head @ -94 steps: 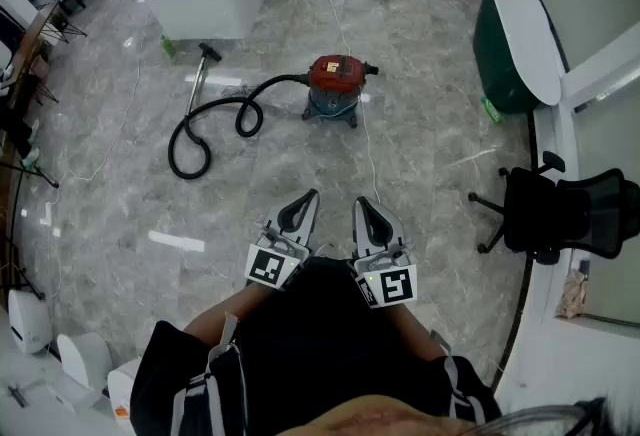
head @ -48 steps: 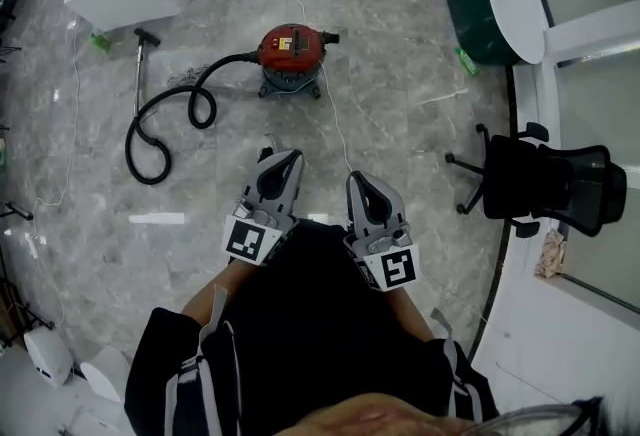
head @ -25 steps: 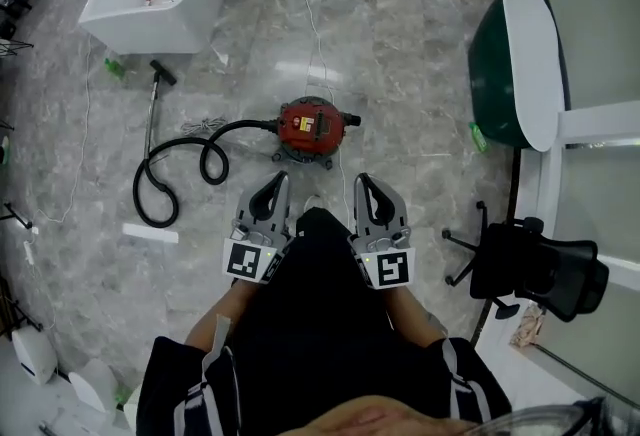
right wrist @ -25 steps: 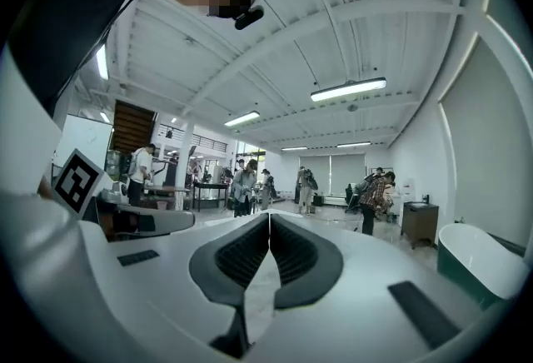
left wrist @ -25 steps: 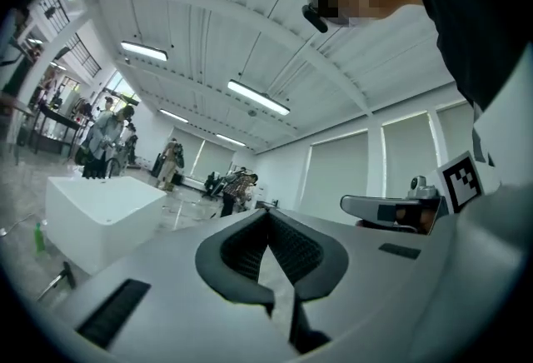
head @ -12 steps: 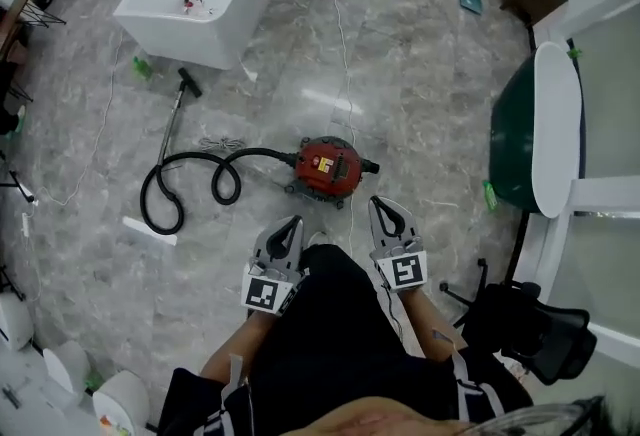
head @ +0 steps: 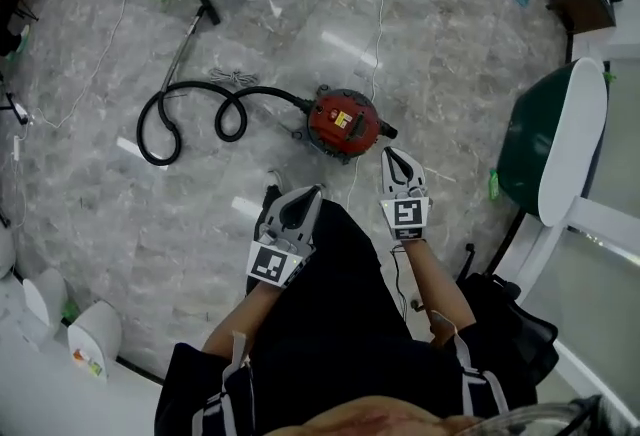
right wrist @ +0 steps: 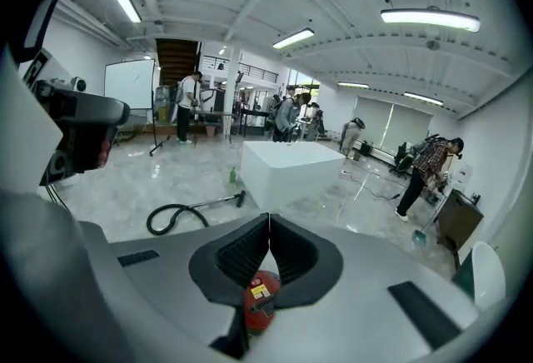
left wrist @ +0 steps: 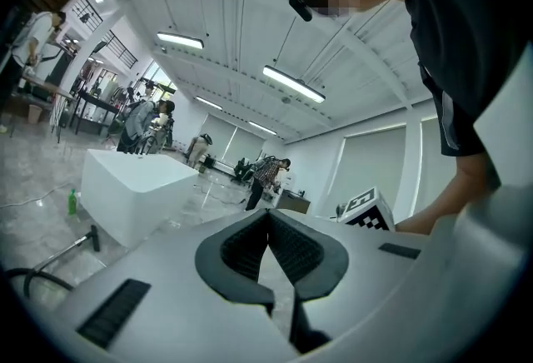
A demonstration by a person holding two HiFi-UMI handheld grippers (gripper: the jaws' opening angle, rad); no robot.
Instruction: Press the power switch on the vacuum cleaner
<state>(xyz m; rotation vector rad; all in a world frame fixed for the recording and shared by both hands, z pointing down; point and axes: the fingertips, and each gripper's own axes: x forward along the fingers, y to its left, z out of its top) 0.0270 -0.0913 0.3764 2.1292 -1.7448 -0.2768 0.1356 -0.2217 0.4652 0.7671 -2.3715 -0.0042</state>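
1. A black hose (head: 190, 114) loops across the floor (head: 100, 204).
2. The left gripper (head: 312, 192) has its jaws pressed together, holding nothing.
3. The red vacuum cleaner (head: 343, 121) stands just ahead of both grippers.
4. The right gripper (head: 389, 152), likewise closed and empty, hovers near the vacuum cleaner, apart from it.

left gripper (head: 295, 209): closed, empty | right gripper (head: 401, 167): closed, empty

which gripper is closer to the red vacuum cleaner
Right. In the head view the right gripper sits just below-right of the red vacuum cleaner, apart from it; the left gripper is farther back, below it.
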